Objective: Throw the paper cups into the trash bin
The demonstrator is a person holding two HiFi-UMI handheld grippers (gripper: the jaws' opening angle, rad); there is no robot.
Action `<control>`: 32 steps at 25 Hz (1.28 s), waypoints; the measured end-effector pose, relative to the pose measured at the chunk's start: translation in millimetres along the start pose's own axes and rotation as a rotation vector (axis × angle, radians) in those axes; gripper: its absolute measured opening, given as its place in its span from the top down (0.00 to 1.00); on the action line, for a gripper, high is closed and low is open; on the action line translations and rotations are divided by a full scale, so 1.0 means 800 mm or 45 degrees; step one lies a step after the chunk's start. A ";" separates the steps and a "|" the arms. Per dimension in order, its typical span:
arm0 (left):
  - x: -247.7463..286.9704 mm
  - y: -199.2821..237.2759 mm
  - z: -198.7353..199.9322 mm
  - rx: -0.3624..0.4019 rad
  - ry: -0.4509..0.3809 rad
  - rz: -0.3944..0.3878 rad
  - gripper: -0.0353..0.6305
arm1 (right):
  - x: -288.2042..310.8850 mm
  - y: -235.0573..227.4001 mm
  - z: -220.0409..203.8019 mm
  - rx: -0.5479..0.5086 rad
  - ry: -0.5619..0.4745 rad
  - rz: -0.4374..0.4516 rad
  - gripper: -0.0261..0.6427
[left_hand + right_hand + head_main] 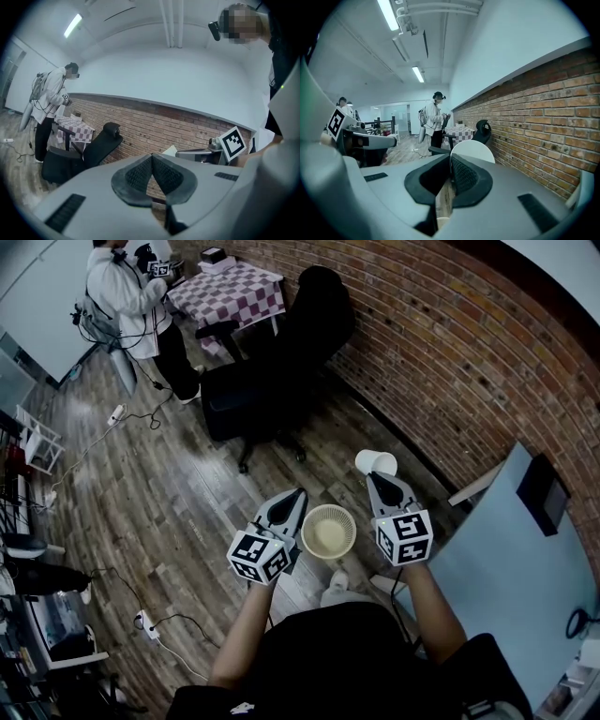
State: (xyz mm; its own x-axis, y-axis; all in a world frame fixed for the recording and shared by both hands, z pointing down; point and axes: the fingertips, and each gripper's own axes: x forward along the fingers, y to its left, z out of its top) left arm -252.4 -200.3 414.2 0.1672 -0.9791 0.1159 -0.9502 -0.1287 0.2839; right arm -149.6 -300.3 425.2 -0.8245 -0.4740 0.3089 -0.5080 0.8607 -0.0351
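Observation:
In the head view a white paper cup (pixel 376 463) hangs in the air, with my right gripper (pixel 378 477) shut on its rim. The right gripper view shows the cup's wall (pixel 476 150) pinched between the pads of that gripper (pixel 451 161). A round cream trash bin (pixel 328 532) stands on the wooden floor, between and below my two grippers. My left gripper (pixel 298 494) hovers to the left of the bin. Its pads meet with nothing between them (pixel 151 161). From the left gripper view the cup (pixel 170 151) shows at the tip of the right gripper.
A black office chair (pixel 281 362) stands ahead beside the brick wall (pixel 450 343). A light-blue table (pixel 525 559) is at my right. Another person (pixel 127 296) stands far back near a checkered table (pixel 234 292). A power strip and cables (pixel 145 620) lie on the floor at left.

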 end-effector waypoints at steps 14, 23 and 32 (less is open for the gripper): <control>0.035 -0.002 -0.020 0.005 0.081 -0.004 0.94 | 0.015 -0.016 -0.024 0.038 0.030 0.023 0.94; 0.043 0.004 -0.021 -0.022 0.091 -0.085 0.94 | 0.016 -0.020 -0.036 0.056 0.045 -0.047 0.94; 0.053 0.033 -0.022 0.005 0.158 -0.240 0.94 | 0.040 -0.004 -0.054 0.098 0.101 -0.176 0.94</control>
State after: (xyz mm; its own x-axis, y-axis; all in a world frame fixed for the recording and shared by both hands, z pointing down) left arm -265.3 -242.7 443.7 0.3726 -0.9109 0.1773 -0.9001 -0.3082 0.3078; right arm -163.9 -310.4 476.1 -0.7249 -0.5681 0.3896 -0.6353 0.7700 -0.0592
